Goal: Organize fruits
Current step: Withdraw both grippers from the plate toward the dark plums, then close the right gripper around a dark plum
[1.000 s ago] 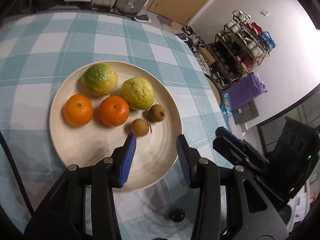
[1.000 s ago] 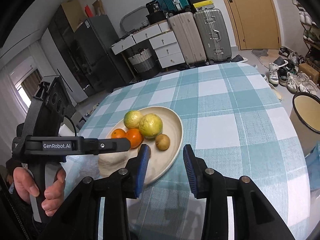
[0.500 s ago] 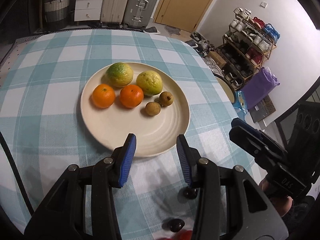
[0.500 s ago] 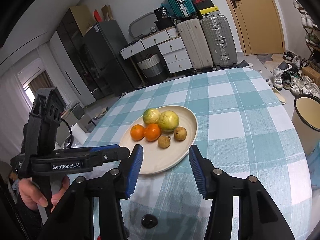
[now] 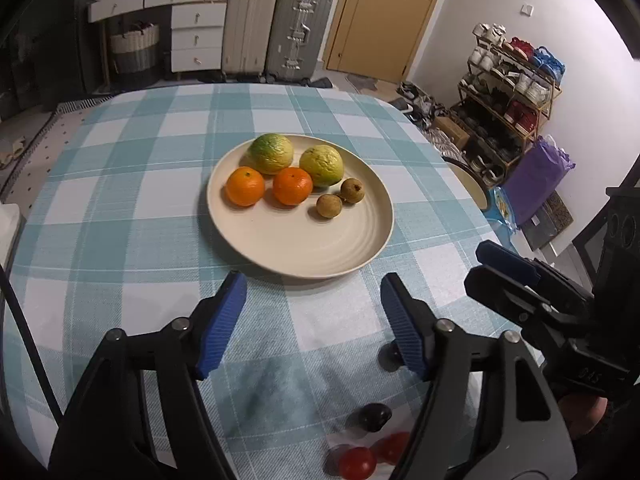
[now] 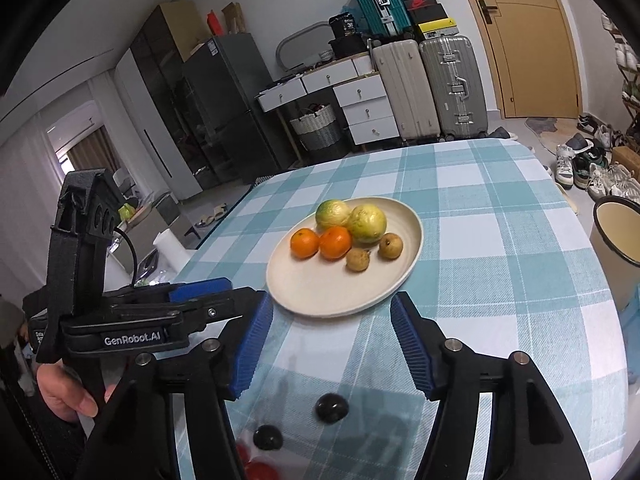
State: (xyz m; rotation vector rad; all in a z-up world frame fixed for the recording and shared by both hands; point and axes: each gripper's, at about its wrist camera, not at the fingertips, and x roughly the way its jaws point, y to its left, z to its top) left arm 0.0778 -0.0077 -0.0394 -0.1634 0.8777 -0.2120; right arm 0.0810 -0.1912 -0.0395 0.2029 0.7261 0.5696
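A cream plate stood in the middle of the bench, which was covered with a teal and white checked cloth. On the plate lay two yellow-green fruits at the far side, two oranges in front of them, and two small brown fruits to the right of the oranges, the pair touching each other. Nearer to the cameras, at the bench edge, lay two dark round fruits well apart from the plate, and just beside them some red cherry tomatoes, partly hidden by the gripper frames. Beyond the bench stood two suitcases, a white drawer unit, a woven basket and a wooden door; a shoe rack and a purple bag were at the right wall. Between the plate and the fingers only bare cloth was seen. The left hand-held gripper hovered above the cloth in front of the plate, its blue-padded jaws spread wide and holding nothing. The right hand-held gripper was likewise wide open and empty, with the near rim of the plate seen between its fingertips; one dark fruit lay under the gap between its jaws. Each gripper showed at the side of the other one's view.
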